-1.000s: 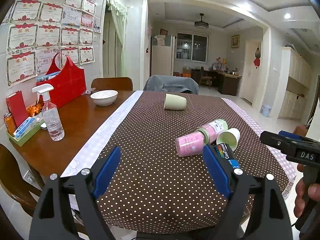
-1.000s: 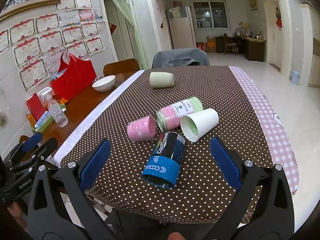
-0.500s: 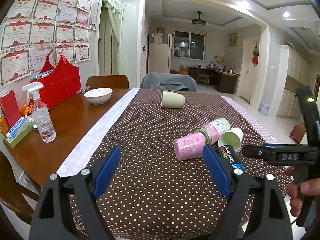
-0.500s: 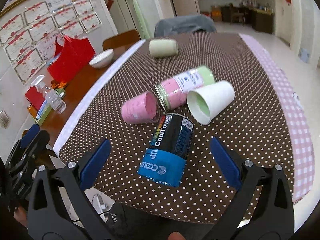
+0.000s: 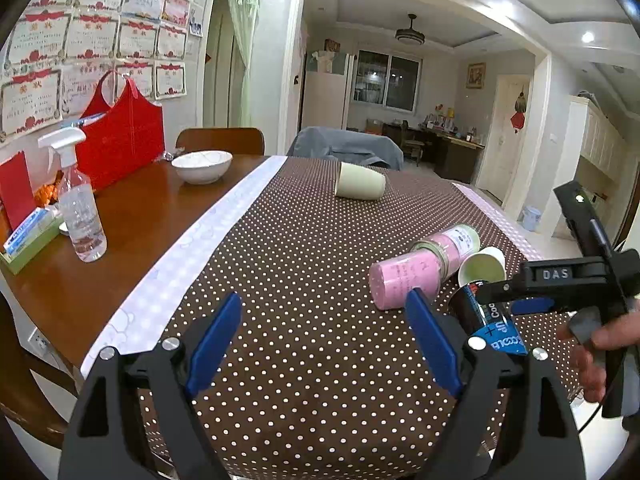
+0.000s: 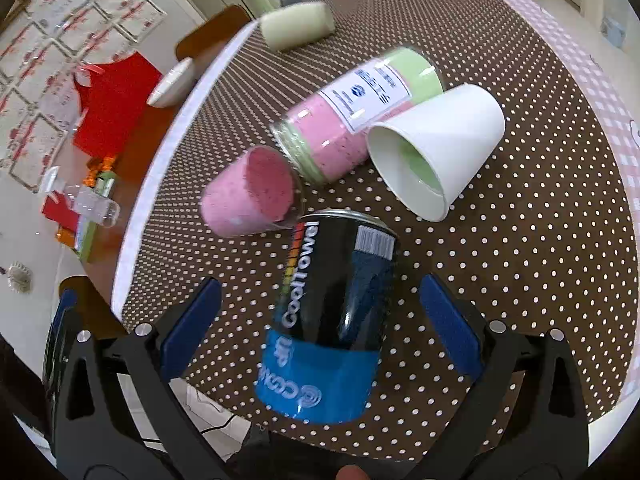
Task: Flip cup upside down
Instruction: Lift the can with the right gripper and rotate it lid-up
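Observation:
Several cups lie on their sides on the dotted brown tablecloth. A white paper cup has its mouth towards me, touching a pink-and-green jar. A pink cup lies at the jar's lid end, and a pale green cup lies farther back. A black-and-blue CoolTowel can lies nearest. My right gripper is open, tilted down, with its fingers on either side of the can and not touching it. My left gripper is open over bare cloth, left of the cluster.
On the bare wood at the left stand a spray bottle, a white bowl, a red bag and a green tray. Chairs stand at the far end. The table's near edge is just under both grippers.
My right gripper has come forward and tipped down, so the can now sits between its open fingers. The left gripper has shifted only slightly. No object has moved.

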A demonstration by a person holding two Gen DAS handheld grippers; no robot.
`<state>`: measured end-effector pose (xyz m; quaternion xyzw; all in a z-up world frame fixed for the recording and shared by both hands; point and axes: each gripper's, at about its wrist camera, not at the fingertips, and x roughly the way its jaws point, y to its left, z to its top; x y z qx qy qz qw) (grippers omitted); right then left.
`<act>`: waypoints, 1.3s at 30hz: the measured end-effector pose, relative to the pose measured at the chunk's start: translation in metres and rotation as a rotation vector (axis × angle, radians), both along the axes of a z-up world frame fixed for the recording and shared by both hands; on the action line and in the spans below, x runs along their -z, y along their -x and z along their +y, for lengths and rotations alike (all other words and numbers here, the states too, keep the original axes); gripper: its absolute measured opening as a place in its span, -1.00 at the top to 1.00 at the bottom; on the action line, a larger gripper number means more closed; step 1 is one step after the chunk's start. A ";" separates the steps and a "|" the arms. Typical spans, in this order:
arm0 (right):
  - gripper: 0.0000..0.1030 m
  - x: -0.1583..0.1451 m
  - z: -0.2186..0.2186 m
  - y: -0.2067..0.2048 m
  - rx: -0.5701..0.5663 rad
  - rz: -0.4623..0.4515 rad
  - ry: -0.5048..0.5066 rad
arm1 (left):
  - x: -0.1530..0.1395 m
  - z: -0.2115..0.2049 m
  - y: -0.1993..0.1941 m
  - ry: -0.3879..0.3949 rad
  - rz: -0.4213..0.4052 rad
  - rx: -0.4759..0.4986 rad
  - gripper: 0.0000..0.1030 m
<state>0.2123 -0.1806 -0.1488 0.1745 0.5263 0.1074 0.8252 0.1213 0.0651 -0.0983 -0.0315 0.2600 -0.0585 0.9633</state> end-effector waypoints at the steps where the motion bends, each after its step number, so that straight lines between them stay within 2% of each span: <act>1: -0.88 0.001 0.001 -0.003 0.000 0.012 0.002 | 0.001 0.001 0.000 0.003 0.003 0.002 -0.61; 7: -0.88 0.005 0.007 -0.023 -0.006 0.078 0.050 | 0.008 0.006 -0.002 0.019 0.018 0.008 -0.61; 11: -0.88 0.016 0.007 -0.033 -0.010 0.145 0.011 | 0.010 0.009 -0.002 0.026 0.022 0.008 -0.61; 14: -0.73 0.021 0.012 -0.037 -0.022 0.172 0.031 | 0.010 0.009 -0.002 0.030 0.026 0.006 -0.61; 17: -0.33 0.029 0.014 -0.041 -0.033 0.199 0.033 | 0.011 0.009 -0.002 0.032 0.030 0.005 -0.61; 21: -0.31 0.027 0.015 -0.038 -0.069 0.174 0.020 | 0.010 0.007 -0.001 0.029 0.032 0.007 -0.61; 23: -0.31 0.025 0.013 -0.033 -0.070 0.151 -0.006 | 0.009 0.006 0.000 0.026 0.032 0.007 -0.61; 35: -0.29 -0.013 -0.029 0.026 -0.009 -0.155 -0.126 | -0.002 -0.014 0.008 -0.021 0.019 0.028 -0.61; 39: -0.28 -0.025 -0.030 0.039 0.014 -0.260 -0.122 | -0.005 -0.019 0.010 -0.041 0.016 0.026 -0.61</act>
